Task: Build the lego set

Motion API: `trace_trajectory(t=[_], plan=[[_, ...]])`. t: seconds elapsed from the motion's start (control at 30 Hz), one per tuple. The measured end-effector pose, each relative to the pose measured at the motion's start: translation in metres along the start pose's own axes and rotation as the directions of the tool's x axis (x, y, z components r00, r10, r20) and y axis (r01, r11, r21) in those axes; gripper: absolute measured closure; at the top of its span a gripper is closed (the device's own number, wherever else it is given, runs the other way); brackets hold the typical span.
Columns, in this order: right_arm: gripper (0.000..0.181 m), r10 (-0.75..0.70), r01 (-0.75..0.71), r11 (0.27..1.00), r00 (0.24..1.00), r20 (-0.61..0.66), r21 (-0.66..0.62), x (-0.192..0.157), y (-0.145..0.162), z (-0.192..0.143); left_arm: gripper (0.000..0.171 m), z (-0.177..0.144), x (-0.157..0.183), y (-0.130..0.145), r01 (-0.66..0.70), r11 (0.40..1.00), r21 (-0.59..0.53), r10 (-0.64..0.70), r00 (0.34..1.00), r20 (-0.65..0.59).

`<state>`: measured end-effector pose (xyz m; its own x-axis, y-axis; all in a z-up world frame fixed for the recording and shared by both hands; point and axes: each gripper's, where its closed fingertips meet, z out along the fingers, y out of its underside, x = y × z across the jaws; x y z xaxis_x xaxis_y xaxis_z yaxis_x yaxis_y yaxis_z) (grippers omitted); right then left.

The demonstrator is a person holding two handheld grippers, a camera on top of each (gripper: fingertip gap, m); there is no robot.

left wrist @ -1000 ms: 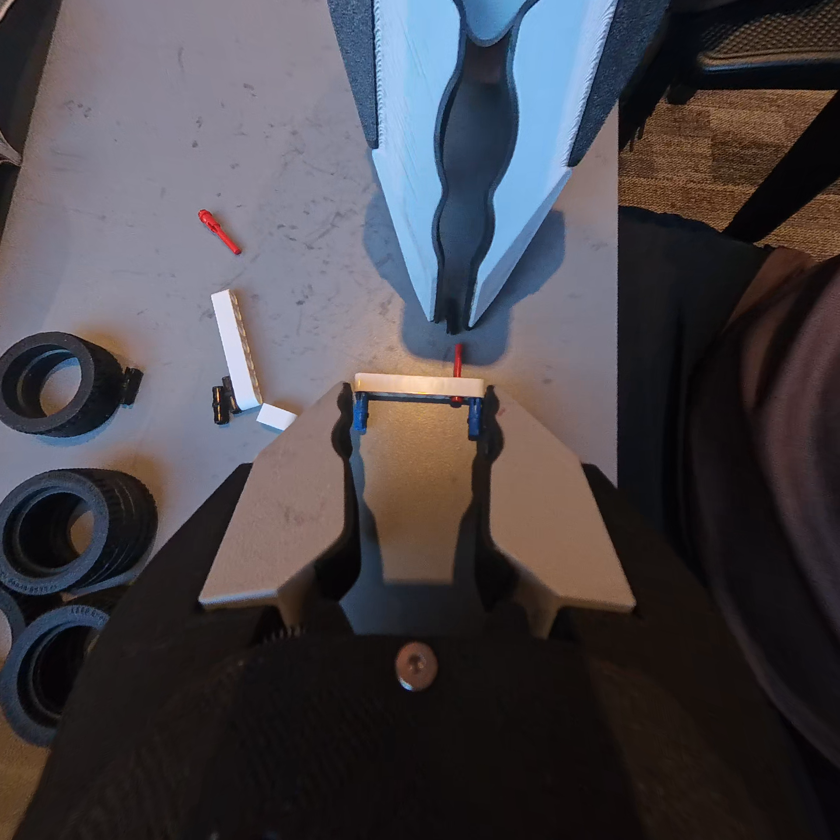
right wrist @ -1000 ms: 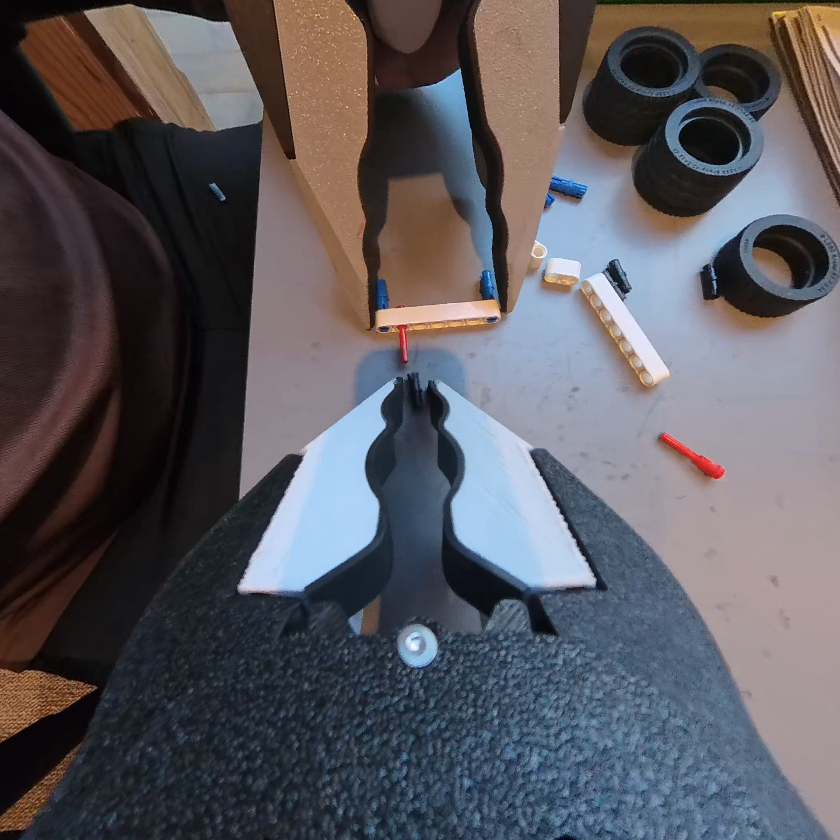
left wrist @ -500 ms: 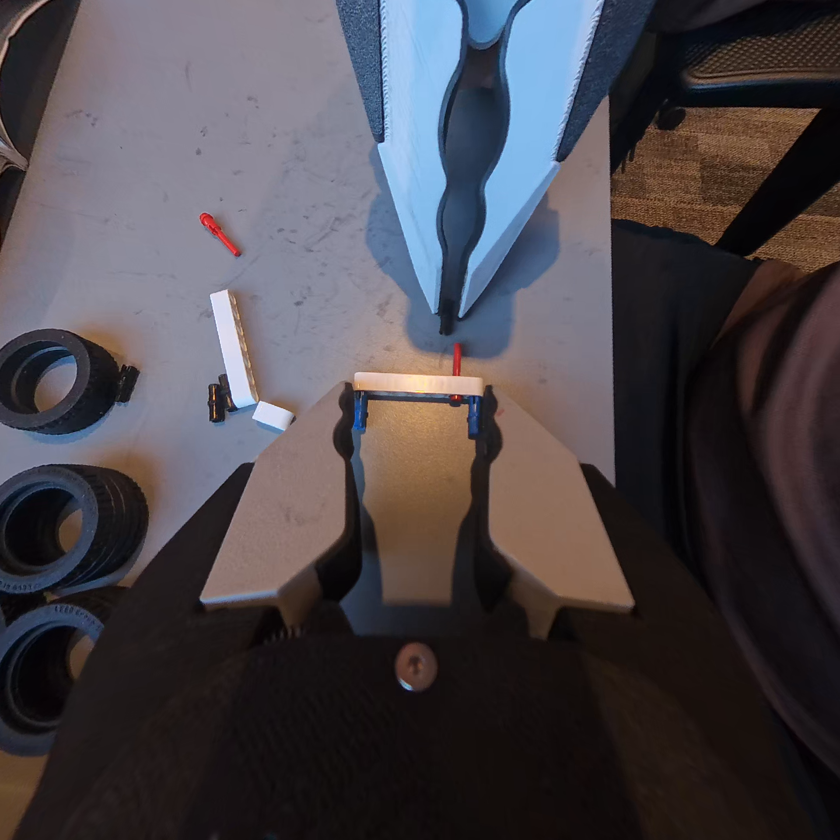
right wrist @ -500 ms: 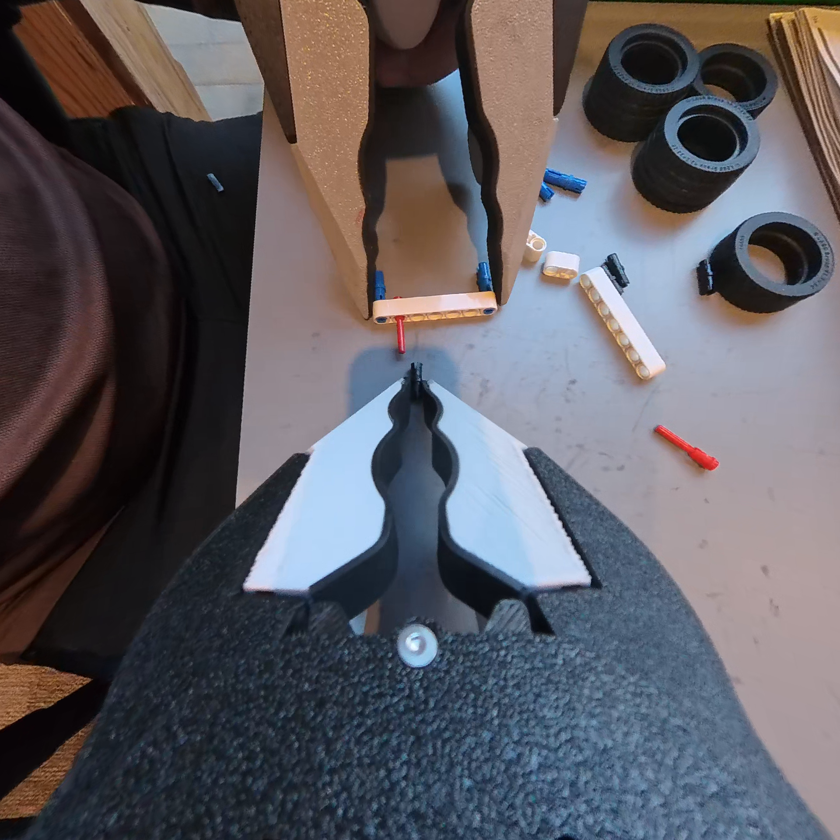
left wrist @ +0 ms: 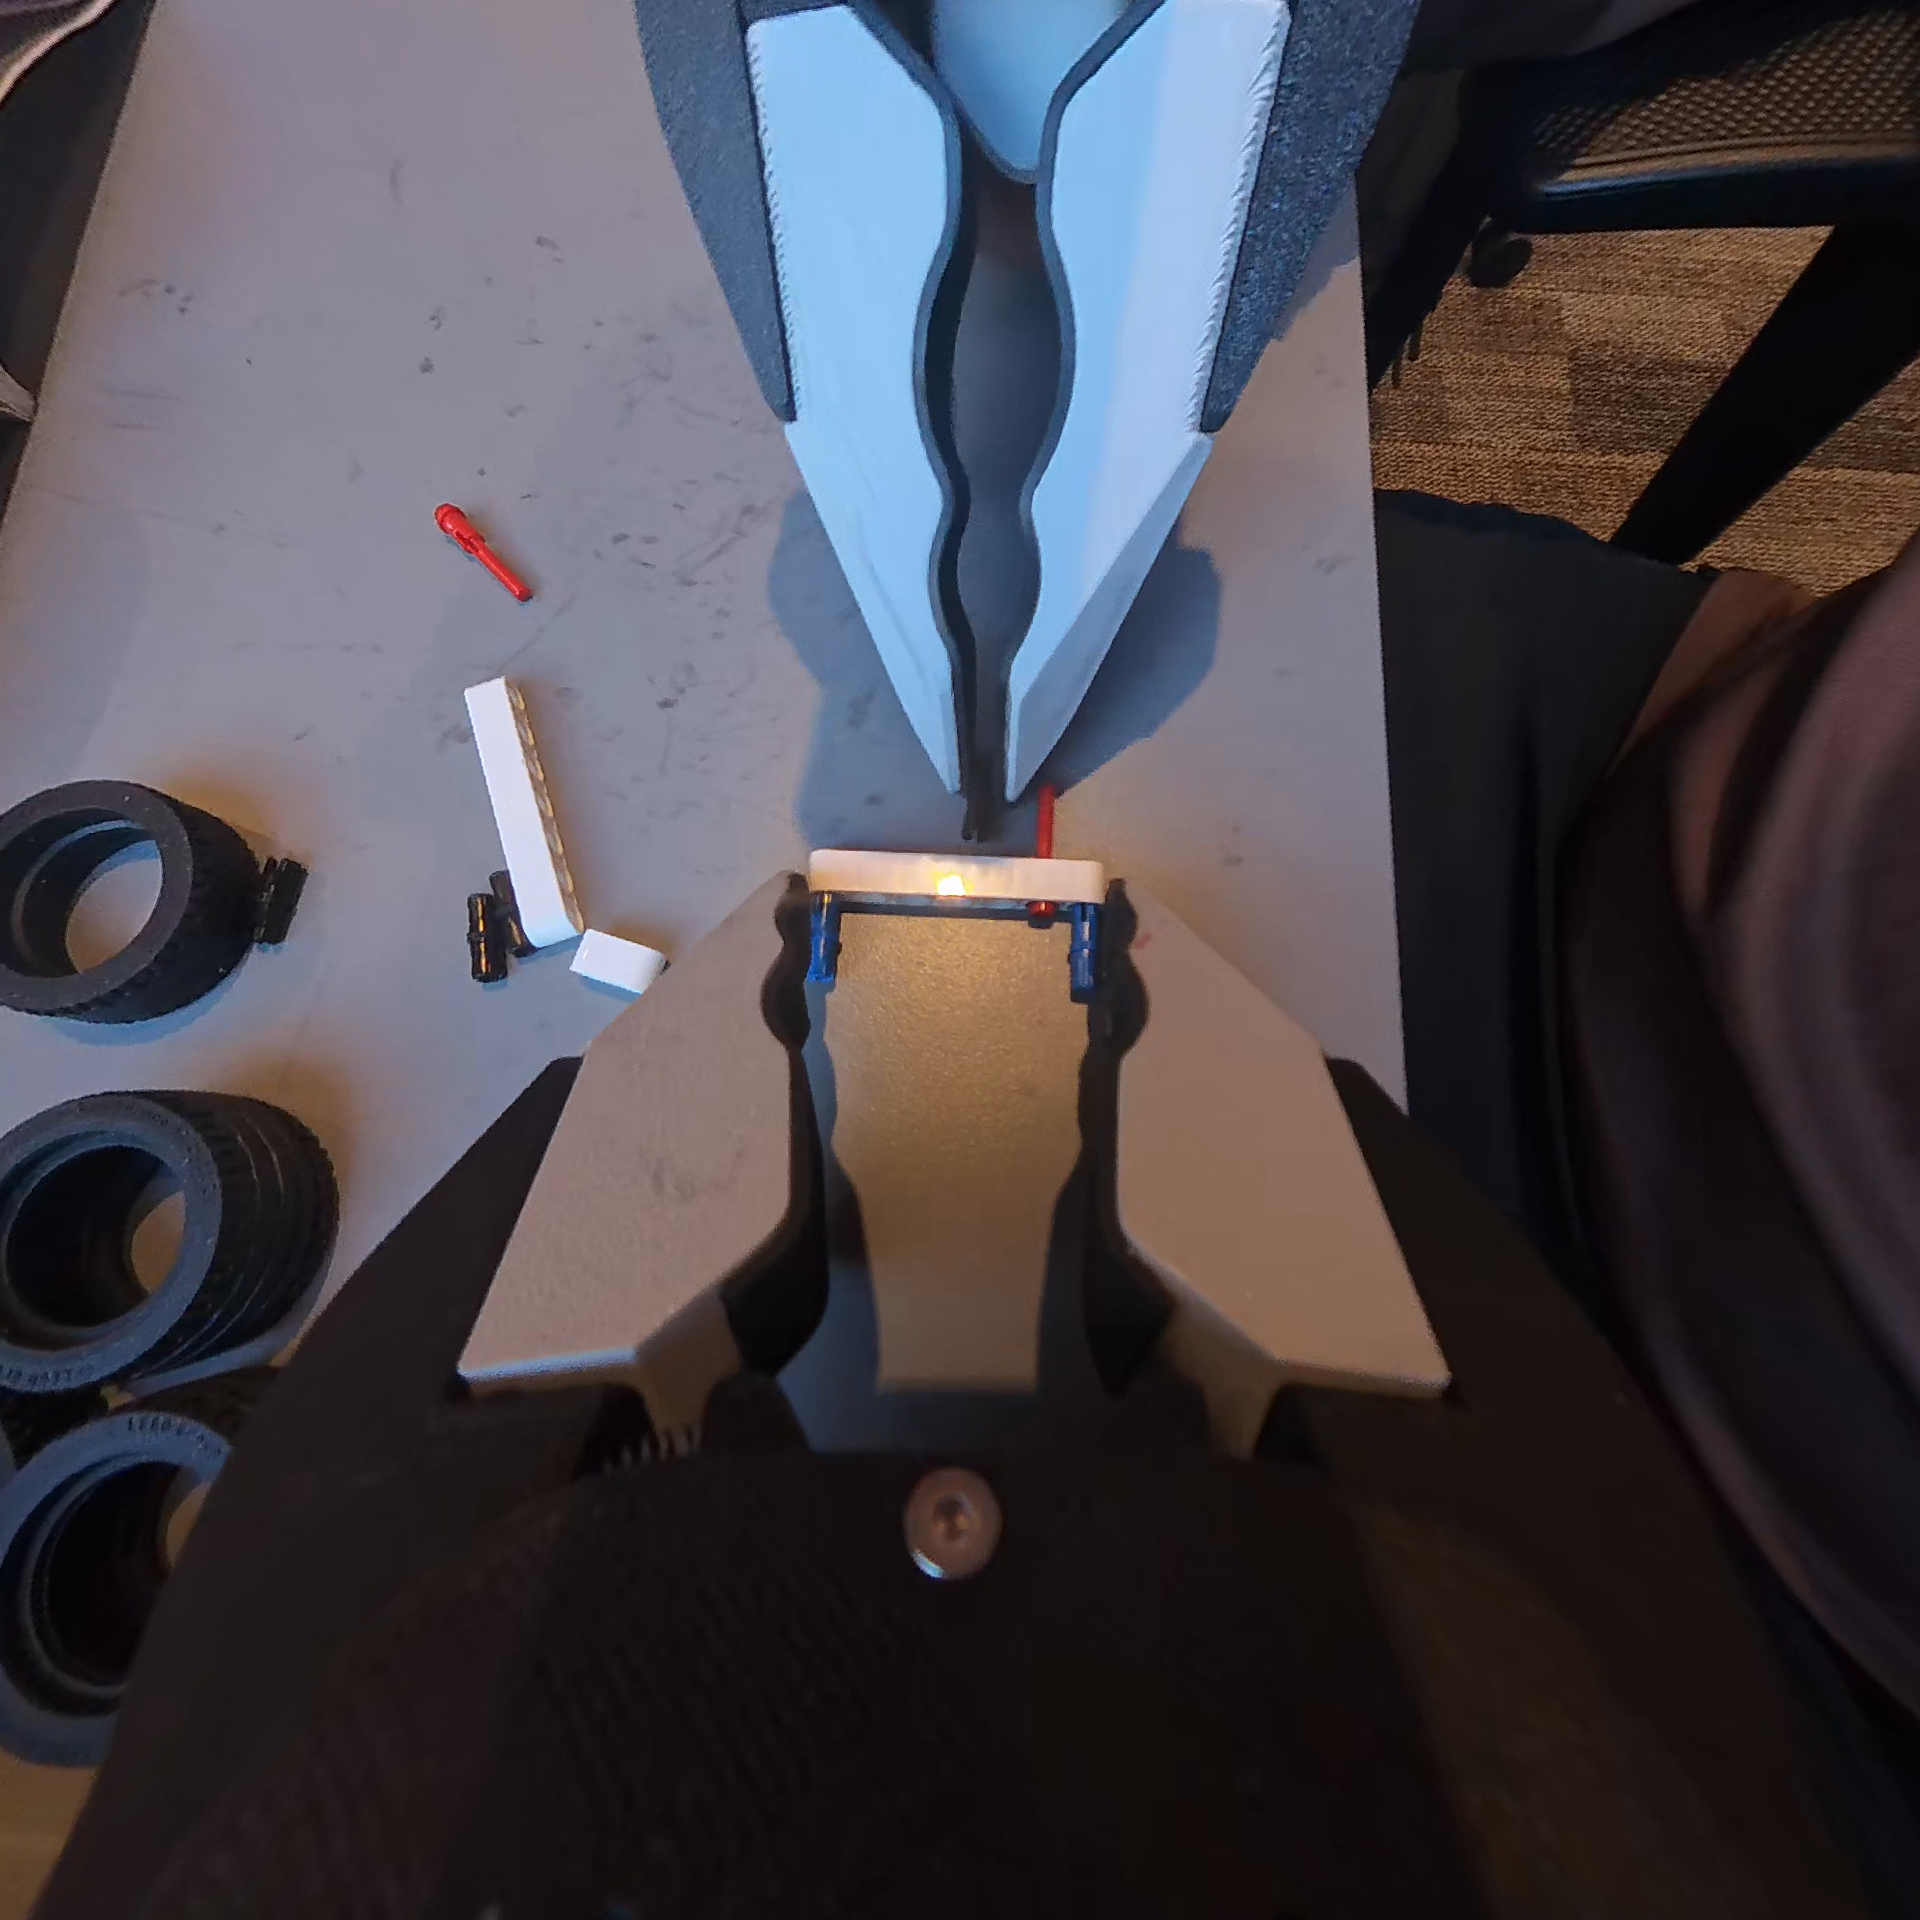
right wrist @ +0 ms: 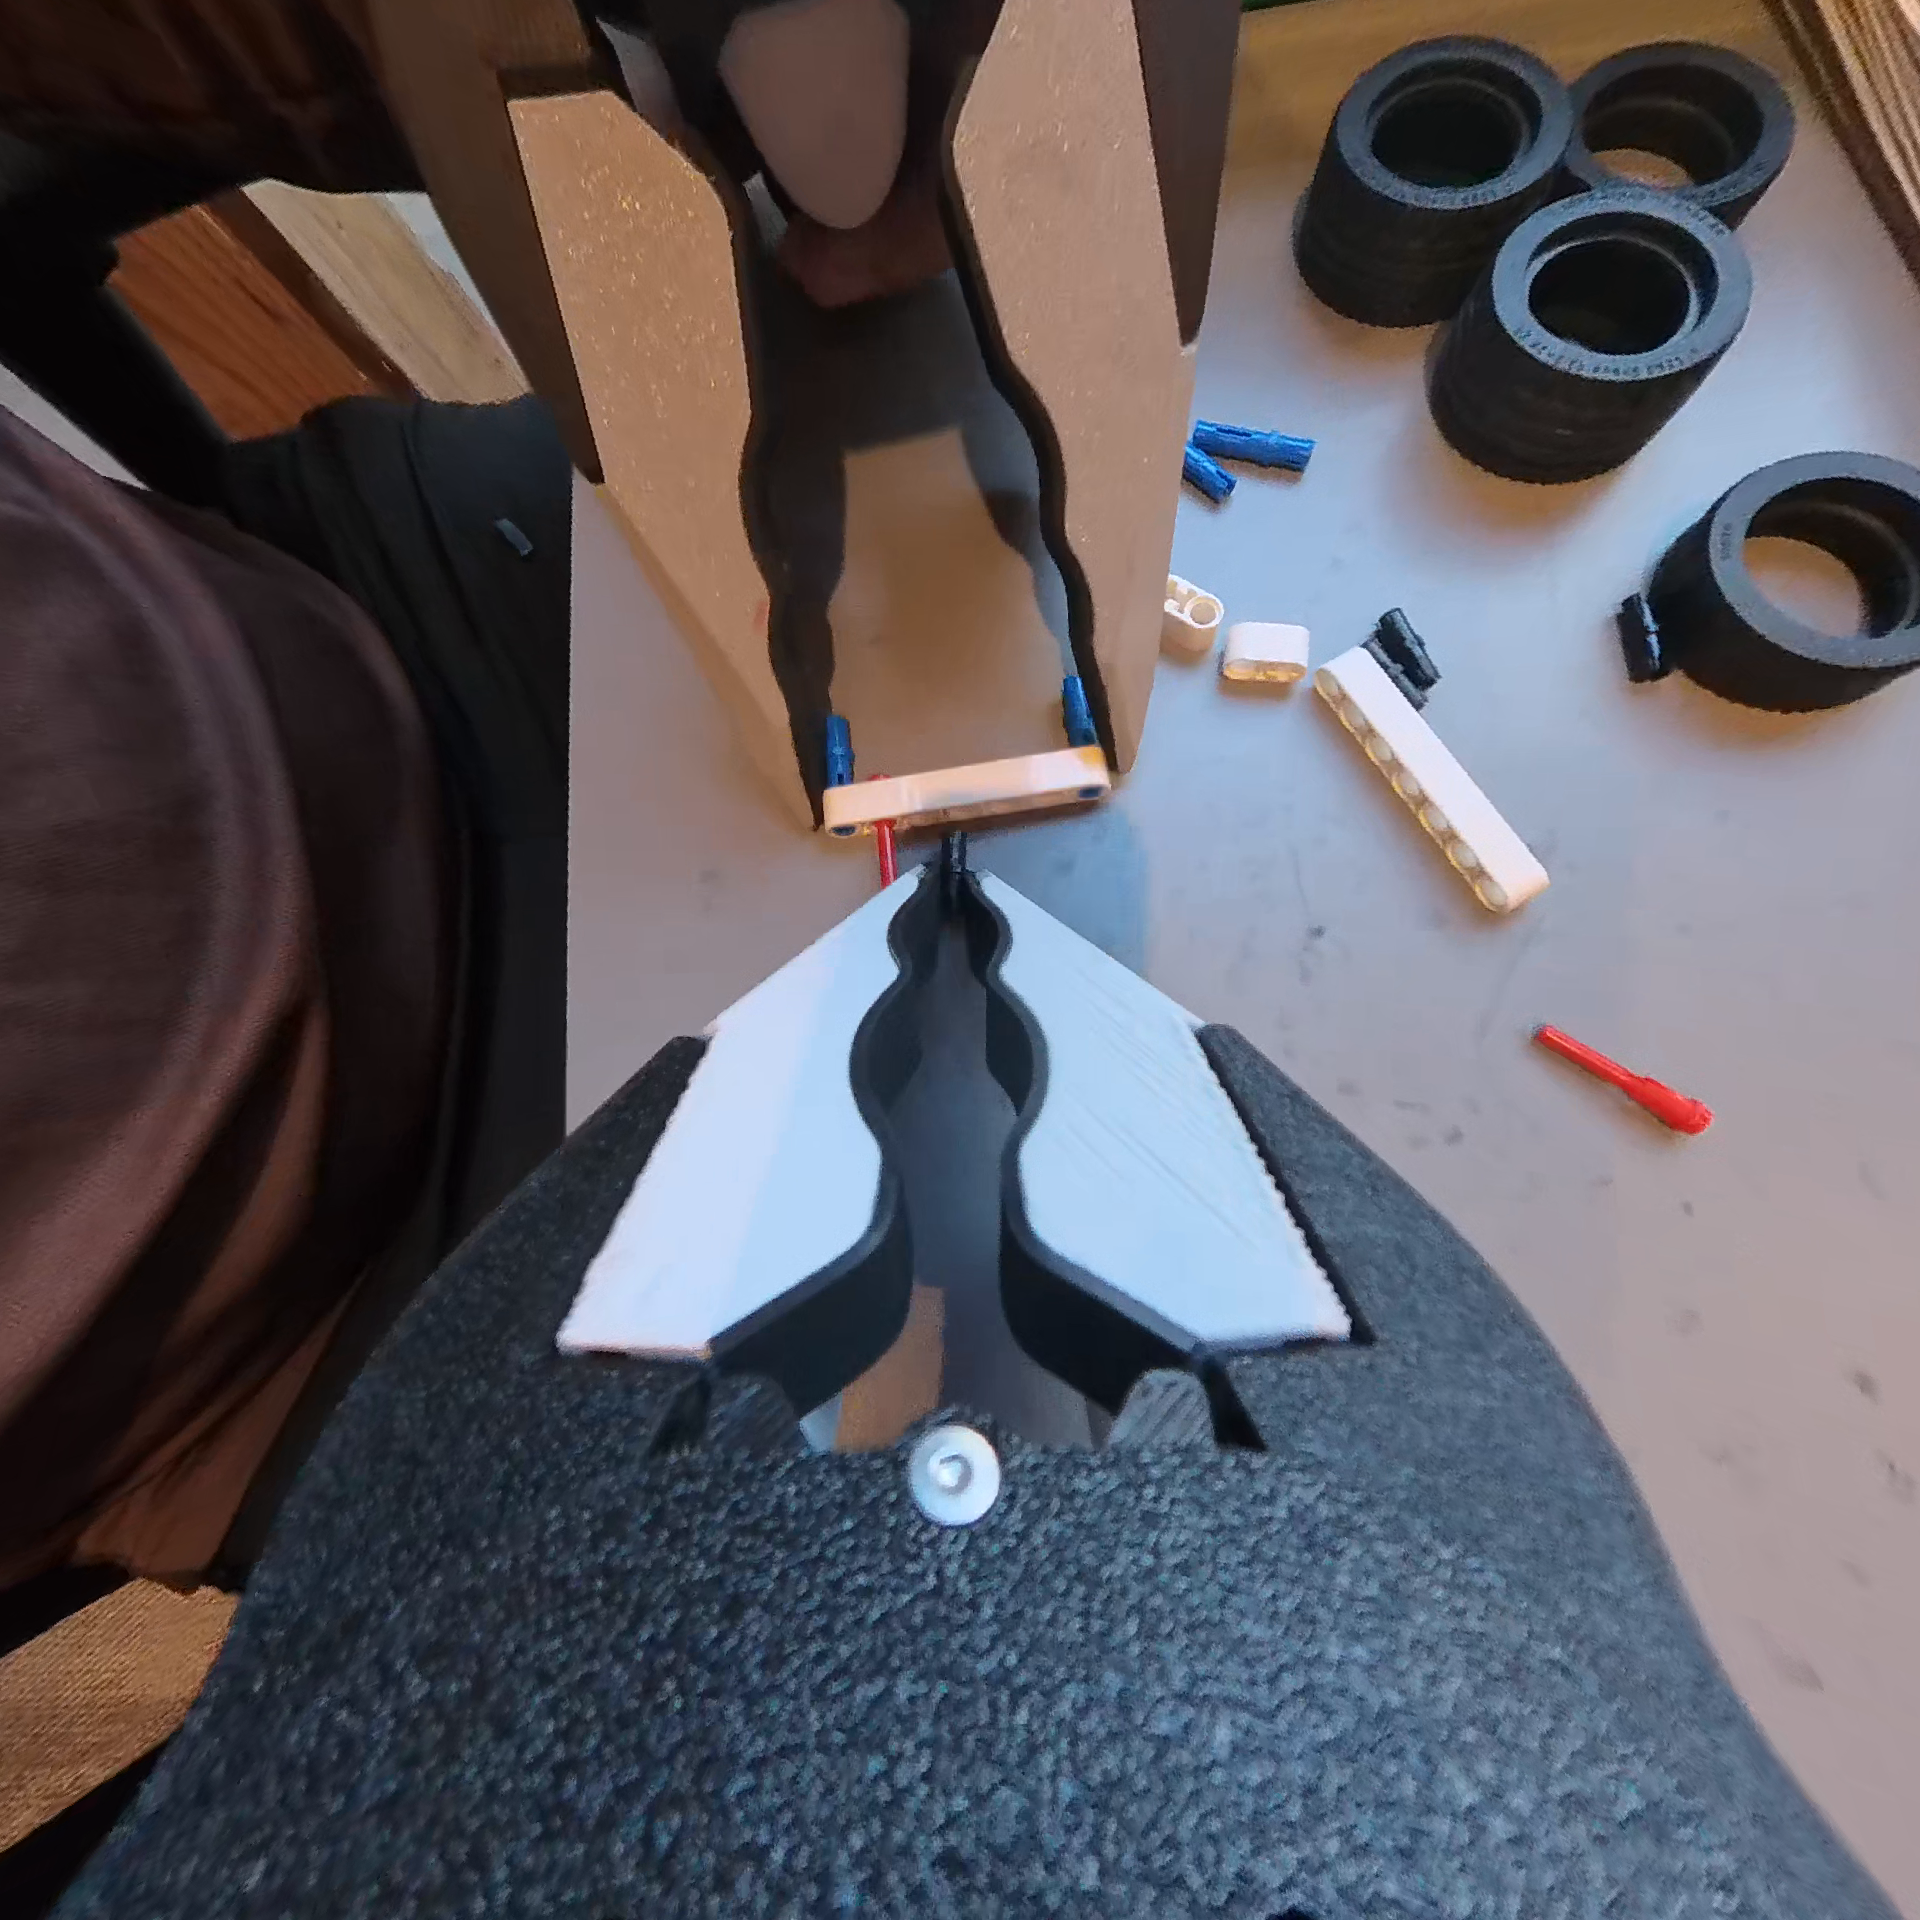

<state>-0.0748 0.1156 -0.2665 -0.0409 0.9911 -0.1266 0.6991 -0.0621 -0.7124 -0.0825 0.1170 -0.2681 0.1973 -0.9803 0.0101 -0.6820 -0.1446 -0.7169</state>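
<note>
My left gripper is shut on a white beam held crosswise between its fingertips. The beam carries two blue pins and a red axle pin that sticks out of its far side. My right gripper is shut on a small black pin whose tip meets the beam near its middle. In the left wrist view the right gripper comes from above, and its black pin touches the beam's far face beside the red axle pin.
A loose white beam with a black connector, small white pieces, blue pins and a loose red axle pin lie on the grey table. Several black tires stand beyond. The table edge and a person's lap are close. My left and right fingertips are right by each other.
My right gripper has moved forward and a little sideways, bringing the black pin from a gap away up against the middle of the white beam. The left gripper holds still.
</note>
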Motion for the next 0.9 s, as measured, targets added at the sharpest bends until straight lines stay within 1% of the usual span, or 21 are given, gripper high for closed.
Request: trace_trajectory(t=[0.3, 0.6, 0.67, 0.73, 0.8, 0.83, 0.9], plan=[[0.178, 0.026, -0.026, 1.000, 0.998, 0.060, -0.012, -0.004, 0.000, 0.003, 0.118, 0.002, 0.001, -0.001, -0.012, 1.000, 0.000, 0.012, 1.000, -0.011], [0.177, 0.073, -0.066, 0.996, 0.989, 0.130, -0.062, -0.006, 0.001, 0.001, 0.118, 0.003, 0.003, -0.003, -0.044, 0.999, 0.001, 0.044, 0.999, -0.017], [0.177, 0.080, -0.071, 0.995, 0.987, 0.137, -0.065, -0.006, 0.001, 0.001, 0.118, 0.002, 0.003, -0.005, -0.093, 0.996, 0.009, 0.093, 0.996, 0.006], [0.177, 0.094, -0.086, 0.994, 0.985, 0.147, -0.062, -0.007, 0.001, 0.000, 0.118, 0.001, 0.003, -0.008, -0.188, 0.982, 0.015, 0.187, 0.981, 0.060], [0.177, 0.108, -0.102, 0.994, 0.982, 0.156, -0.049, -0.008, 0.001, -0.002, 0.118, -0.001, 0.003, -0.011, -0.287, 0.958, 0.016, 0.283, 0.951, 0.123], [0.177, 0.116, -0.111, 0.993, 0.980, 0.163, -0.040, -0.008, 0.000, -0.003, 0.118, -0.001, 0.004, -0.012, -0.320, 0.947, 0.015, 0.315, 0.938, 0.146], [0.177, 0.131, -0.128, 0.991, 0.976, 0.175, -0.026, -0.009, 0.000, -0.004, 0.118, -0.002, 0.004, -0.013, -0.345, 0.938, 0.017, 0.338, 0.926, 0.166]])
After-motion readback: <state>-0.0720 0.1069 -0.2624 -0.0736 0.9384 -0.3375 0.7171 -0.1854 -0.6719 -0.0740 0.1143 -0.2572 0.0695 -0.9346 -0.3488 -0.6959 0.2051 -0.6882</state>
